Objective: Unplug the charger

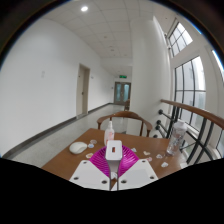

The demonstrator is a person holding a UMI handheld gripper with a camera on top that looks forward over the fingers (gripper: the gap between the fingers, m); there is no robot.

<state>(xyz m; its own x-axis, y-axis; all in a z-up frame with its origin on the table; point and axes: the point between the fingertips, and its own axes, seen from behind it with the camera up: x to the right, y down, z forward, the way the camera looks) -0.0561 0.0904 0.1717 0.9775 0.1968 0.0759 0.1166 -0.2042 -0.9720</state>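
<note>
A white charger block (113, 150) sits upright between my gripper's two fingers, raised over the wooden table (72, 161). My gripper (113, 153) is shut on it, and the magenta pads (98, 158) press on both of its sides. No cable or socket shows; the charger's lower part is hidden behind the fingers.
Just beyond the fingers a small bottle with a pink cap (109, 130) stands on the table. A white rounded object (78, 147) lies to the left and a clear plastic container (178, 138) stands to the right. Chairs (128, 118) stand behind the table, with a railing (196, 118) at right.
</note>
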